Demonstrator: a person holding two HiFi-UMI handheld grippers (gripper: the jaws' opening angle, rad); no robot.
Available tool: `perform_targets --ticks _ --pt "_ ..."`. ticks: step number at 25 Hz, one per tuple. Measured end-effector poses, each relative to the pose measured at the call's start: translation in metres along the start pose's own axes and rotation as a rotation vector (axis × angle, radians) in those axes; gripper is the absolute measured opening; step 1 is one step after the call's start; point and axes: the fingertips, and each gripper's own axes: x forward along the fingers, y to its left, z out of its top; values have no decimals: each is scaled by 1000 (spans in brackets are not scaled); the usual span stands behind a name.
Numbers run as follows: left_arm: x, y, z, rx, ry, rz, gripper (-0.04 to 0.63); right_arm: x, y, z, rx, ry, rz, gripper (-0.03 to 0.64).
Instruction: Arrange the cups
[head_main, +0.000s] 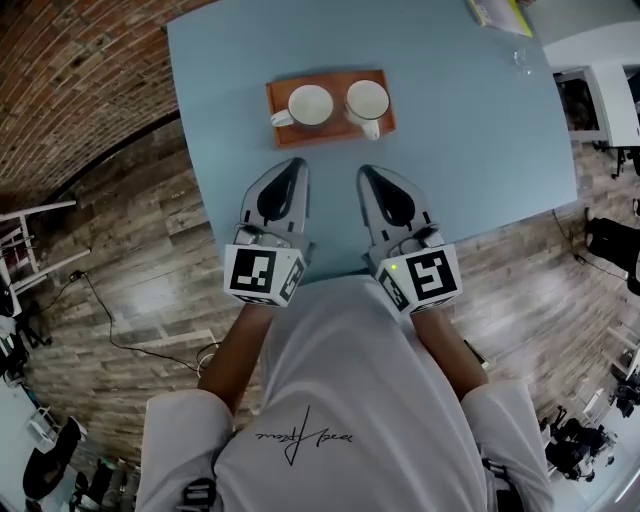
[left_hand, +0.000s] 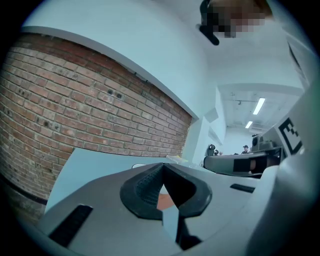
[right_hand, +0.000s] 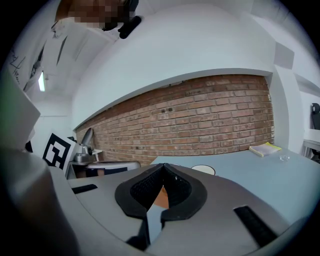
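Person's shirt (head_main: 330, 400) foremost; left gripper (head_main: 298, 163) and right gripper (head_main: 365, 171), fingers closed and empty, over bench (head_main: 480, 130) edge; left cup (head_main: 310, 104), right cup (head_main: 367, 99) on tray (head_main: 332, 79).

The bench (head_main: 480, 110) looks smooth and matt, like pale blue laminate. The tray (head_main: 283, 128) is reddish wood with a dull finish. The left cup (head_main: 310, 104) and right cup (head_main: 367, 98) look like white glazed ceramic. The left tongs (head_main: 296, 163) and right tongs (head_main: 366, 170) have smooth grey plastic shells and black ribbed pads (left_hand: 144, 187). The wall (left_hand: 75, 100) is rough red brick. The floor (head_main: 150, 280) is worn wooden planks with a slight sheen.
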Motion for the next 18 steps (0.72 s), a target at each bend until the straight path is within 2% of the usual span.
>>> perform_targets --ticks 8,13,18 --pt "4 16 -2 27 11 -15 9 6 28 1 -37 22 128 21" --pt "6 29 -8 35 34 -17 9 7 32 1 -32 22 152 21" --pt "6 35 -15 44 50 -63 9 10 37 0 -30 31 159 21"
